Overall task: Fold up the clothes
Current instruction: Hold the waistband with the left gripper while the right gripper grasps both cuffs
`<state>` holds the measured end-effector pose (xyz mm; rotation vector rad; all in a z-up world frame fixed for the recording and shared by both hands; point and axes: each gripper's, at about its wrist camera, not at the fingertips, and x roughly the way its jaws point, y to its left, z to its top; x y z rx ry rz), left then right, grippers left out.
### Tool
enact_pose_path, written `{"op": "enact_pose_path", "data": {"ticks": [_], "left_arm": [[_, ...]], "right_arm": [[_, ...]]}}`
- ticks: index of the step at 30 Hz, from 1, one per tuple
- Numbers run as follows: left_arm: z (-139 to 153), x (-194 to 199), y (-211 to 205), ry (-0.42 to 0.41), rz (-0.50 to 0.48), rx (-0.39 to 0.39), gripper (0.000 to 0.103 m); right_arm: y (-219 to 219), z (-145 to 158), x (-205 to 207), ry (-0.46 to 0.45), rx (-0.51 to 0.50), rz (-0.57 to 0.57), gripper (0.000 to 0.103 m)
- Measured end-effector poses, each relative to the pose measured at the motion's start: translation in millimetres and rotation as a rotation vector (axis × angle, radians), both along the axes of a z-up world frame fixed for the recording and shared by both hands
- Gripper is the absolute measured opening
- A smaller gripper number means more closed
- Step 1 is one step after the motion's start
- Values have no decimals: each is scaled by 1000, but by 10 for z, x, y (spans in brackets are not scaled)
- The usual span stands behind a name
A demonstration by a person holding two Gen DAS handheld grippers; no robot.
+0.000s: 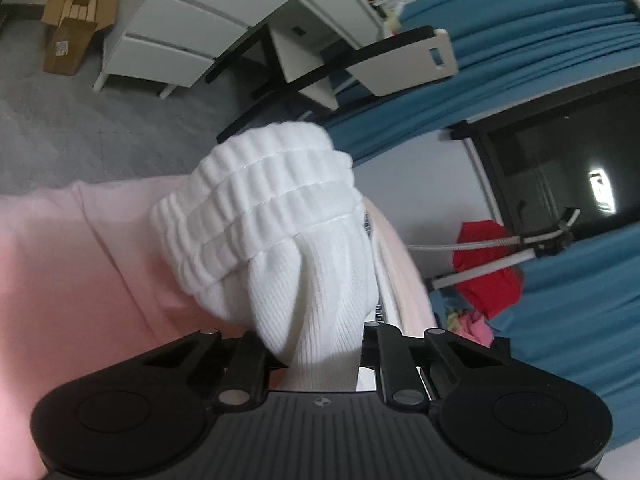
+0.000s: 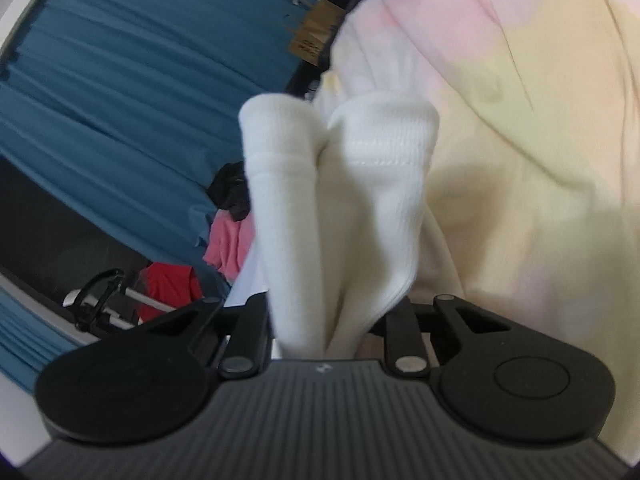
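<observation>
Two grippers, each clamped on a white garment. We see the left gripper (image 1: 320,360) pinching the white garment (image 1: 276,232) near its ribbed elastic band; the fabric bunches up in front of the lens and rises clear of the pink bedsheet (image 1: 80,264) behind it. We see the right gripper (image 2: 320,336) squeezed on a double fold of the same white cloth (image 2: 336,200), with two ribbed edges sticking up side by side.

Room to move: in the left view the grey floor (image 1: 80,128) lies open toward a white drawer unit (image 1: 180,32) and a cardboard box (image 1: 76,20). The bed edge runs just right of the garment there, with blue curtains (image 1: 520,16) and a red cloth (image 1: 488,264) on a stand beyond. In the right view the pastel sheet (image 2: 540,140) fills the right side; blue curtains (image 2: 120,80) and a pile of red and pink clothes (image 2: 224,244) sit to the left.

Writing: the box label and a brown tag (image 2: 316,36) carry print, too blurred for us to read.
</observation>
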<state>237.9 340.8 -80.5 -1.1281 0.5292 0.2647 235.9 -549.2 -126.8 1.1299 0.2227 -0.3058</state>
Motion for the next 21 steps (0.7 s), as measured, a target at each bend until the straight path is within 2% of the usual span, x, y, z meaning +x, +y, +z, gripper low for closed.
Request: {"op": "enact_pose_path", "data": {"ticks": [3, 7, 11, 14, 19, 21], "left_arm": [[272, -193, -4, -22, -30, 51, 16], [484, -637, 125, -35, -41, 54, 16], [582, -1171, 216, 12, -63, 68, 16], [482, -1432, 248, 57, -99, 127, 17], [17, -1614, 289, 157, -106, 124, 20], [-52, -1630, 248, 179, -110, 152, 23]], "right_arm": [[27, 74, -206, 9, 25, 8, 20], [26, 85, -523, 54, 87, 45, 20], [97, 127, -797, 74, 113, 101, 20], [140, 162, -956, 79, 114, 120, 20], [118, -31, -1111, 98, 109, 135, 20], [96, -100, -1105, 105, 107, 138, 20]]}}
